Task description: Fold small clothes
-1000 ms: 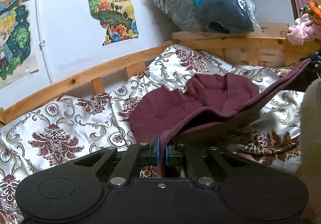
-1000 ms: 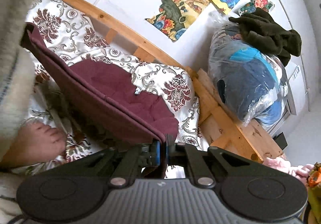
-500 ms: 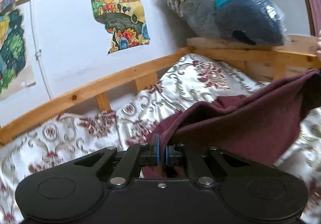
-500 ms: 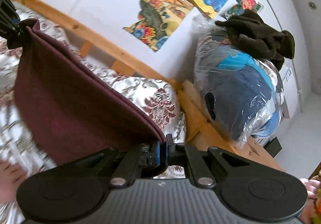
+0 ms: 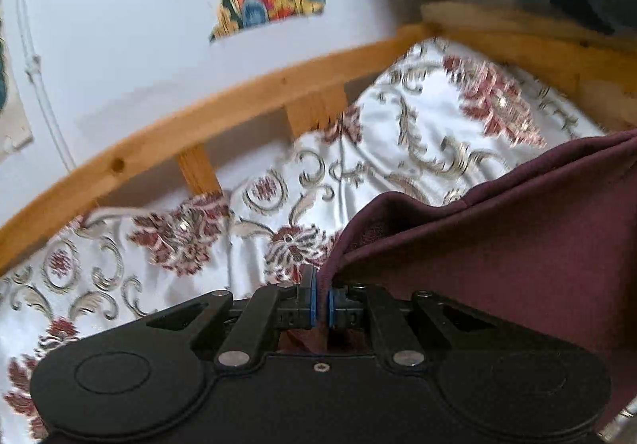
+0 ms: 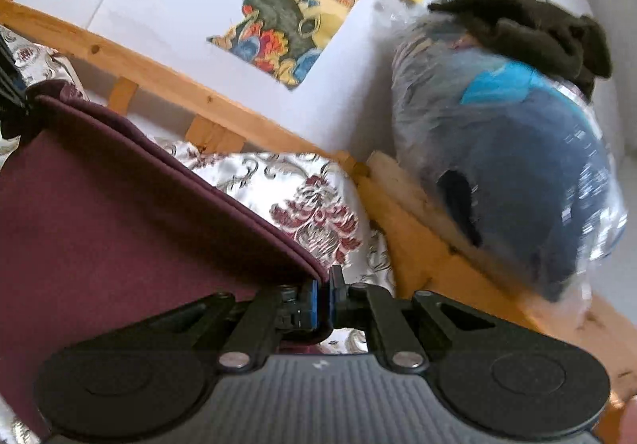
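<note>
Right wrist: maroon garment [image 6: 99, 213] stretches taut leftward from right tool [image 6: 322, 295].

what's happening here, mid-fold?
A person holds a gripper in each hand. The left gripper and the right gripper are each shut on an edge of the same maroon garment, which hangs stretched between them above the floral bedspread. The pinched edge looks doubled over, so a fold seems under way, not yet laid down. Both views are motion-blurred.
</note>
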Motion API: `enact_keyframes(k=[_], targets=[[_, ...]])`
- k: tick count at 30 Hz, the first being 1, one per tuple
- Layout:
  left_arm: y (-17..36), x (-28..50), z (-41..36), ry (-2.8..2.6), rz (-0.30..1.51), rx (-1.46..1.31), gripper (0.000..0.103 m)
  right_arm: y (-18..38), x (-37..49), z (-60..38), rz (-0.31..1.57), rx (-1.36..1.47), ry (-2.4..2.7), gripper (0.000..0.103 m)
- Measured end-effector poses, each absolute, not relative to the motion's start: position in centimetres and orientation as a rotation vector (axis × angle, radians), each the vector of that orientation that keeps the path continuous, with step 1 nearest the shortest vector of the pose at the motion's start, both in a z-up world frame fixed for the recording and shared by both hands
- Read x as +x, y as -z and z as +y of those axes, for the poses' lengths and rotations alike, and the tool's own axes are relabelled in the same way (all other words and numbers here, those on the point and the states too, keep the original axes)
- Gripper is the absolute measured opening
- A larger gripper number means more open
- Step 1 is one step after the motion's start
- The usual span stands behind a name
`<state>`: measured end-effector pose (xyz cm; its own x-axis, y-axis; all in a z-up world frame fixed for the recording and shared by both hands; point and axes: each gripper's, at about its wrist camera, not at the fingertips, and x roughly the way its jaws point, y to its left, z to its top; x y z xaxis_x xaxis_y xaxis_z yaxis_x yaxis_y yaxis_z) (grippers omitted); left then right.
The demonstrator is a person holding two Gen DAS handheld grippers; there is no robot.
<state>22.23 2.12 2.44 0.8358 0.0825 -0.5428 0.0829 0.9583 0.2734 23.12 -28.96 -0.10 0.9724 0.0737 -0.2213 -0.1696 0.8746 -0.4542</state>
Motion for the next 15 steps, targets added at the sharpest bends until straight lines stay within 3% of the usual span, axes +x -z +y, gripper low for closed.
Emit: enact_keyframes(k=[15], targets=[[3.5,28.0,2.0,0.003,0.717,0.290,0.006,5.2,28.8,-28.8,0.338,-0.471,-0.137,0.008]])
